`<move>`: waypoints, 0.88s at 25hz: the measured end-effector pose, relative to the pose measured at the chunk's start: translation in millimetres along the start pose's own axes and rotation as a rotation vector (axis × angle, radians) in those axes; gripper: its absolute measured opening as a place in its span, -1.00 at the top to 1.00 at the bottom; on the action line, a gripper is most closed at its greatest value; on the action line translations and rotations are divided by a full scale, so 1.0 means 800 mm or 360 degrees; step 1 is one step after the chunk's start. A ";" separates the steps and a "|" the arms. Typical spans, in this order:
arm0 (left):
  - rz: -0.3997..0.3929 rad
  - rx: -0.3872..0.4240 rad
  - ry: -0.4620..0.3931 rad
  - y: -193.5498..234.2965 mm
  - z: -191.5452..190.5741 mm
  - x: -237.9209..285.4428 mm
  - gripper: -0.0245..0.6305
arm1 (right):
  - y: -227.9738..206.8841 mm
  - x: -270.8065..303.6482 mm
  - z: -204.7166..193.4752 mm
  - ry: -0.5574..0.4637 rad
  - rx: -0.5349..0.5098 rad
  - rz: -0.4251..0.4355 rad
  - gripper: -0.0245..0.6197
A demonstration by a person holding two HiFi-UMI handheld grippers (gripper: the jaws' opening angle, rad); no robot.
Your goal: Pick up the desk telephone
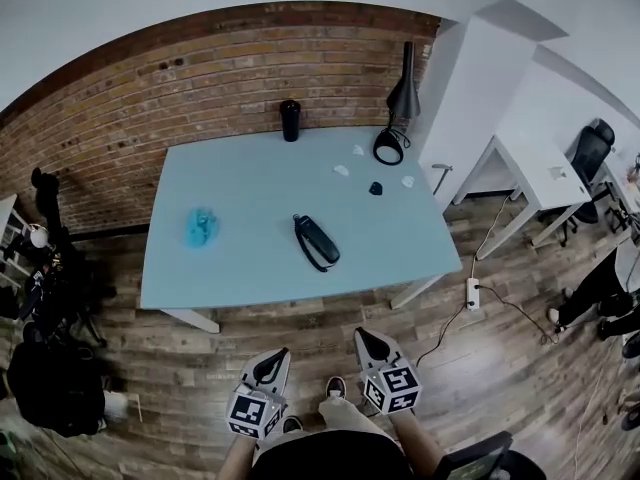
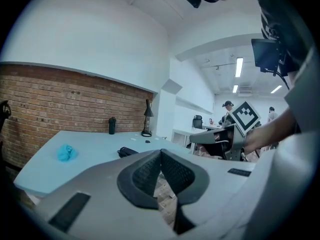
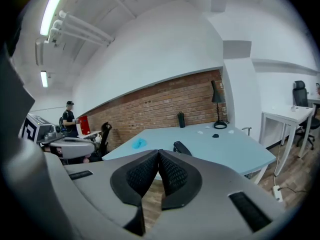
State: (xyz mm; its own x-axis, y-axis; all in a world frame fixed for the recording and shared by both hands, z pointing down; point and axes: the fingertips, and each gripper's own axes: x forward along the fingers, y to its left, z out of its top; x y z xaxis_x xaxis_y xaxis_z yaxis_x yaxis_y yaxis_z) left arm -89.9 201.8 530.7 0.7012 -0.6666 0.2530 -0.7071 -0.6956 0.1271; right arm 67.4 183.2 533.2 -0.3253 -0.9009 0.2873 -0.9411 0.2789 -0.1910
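Far off to the left of the left gripper (image 1: 271, 364), dark bags and gear (image 1: 55, 368) stand on the wood floor (image 1: 200, 388). Ahead of that gripper and to its left, a crumpled blue thing (image 1: 200, 226) lies on the pale blue table (image 1: 250, 268), well apart from everything else. The left gripper is low over the floor, short of the table's near edge. Its jaws are clenched pad against pad with nothing between them.

The desk telephone (image 1: 316, 241), a dark handset-shaped unit, lies flat on the table ahead of both grippers. It sits roughly between the lines they point along and nearer the table's front edge than the brick wall (image 1: 200, 78). Neither gripper touches it. Beyond it, at the far edge of the table by the wall, a dark tumbler (image 1: 290, 120) stands upright.

The right gripper (image 1: 371, 339) is beside the left one, also over the floor in front of the table. Its jaws are pressed together and empty. Ahead of it, small white scraps (image 1: 342, 169) and a small dark object (image 1: 376, 188) lie near the round base of a black desk lamp (image 1: 402, 98) at the table's far right corner.

Farther to the right of the right gripper, a white power strip (image 1: 473, 292) lies on the floor near a table leg. Beyond that stands a white desk (image 1: 535, 173) with a black office chair (image 1: 592, 151) behind it.
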 end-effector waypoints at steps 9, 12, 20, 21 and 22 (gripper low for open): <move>-0.0003 0.0119 0.0166 -0.021 0.004 0.081 0.85 | -0.101 0.035 -0.001 0.0048 0.0165 -0.0039 0.87; 0.0034 0.0050 0.0185 -0.017 0.004 0.094 0.85 | -0.123 0.051 -0.001 0.0065 0.0177 -0.0041 0.87; 0.0059 0.0009 0.0174 0.028 0.002 0.127 0.85 | -0.141 0.101 0.007 0.0117 0.0149 -0.0052 0.87; 0.0051 0.0009 0.0166 0.037 0.005 0.134 0.85 | -0.142 0.112 0.013 0.0116 0.0146 -0.0060 0.88; 0.0043 0.0010 0.0151 0.047 0.009 0.142 0.85 | -0.143 0.123 0.019 0.0116 0.0138 -0.0063 0.87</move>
State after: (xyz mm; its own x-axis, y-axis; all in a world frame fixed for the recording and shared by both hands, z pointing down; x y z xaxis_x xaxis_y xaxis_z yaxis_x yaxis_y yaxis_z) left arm -36.2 98.3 557.4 0.6699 -0.6567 0.3462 -0.7247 -0.6798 0.1128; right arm 144.3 57.9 568.9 -0.2969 -0.8831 0.3633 -0.9429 0.2111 -0.2575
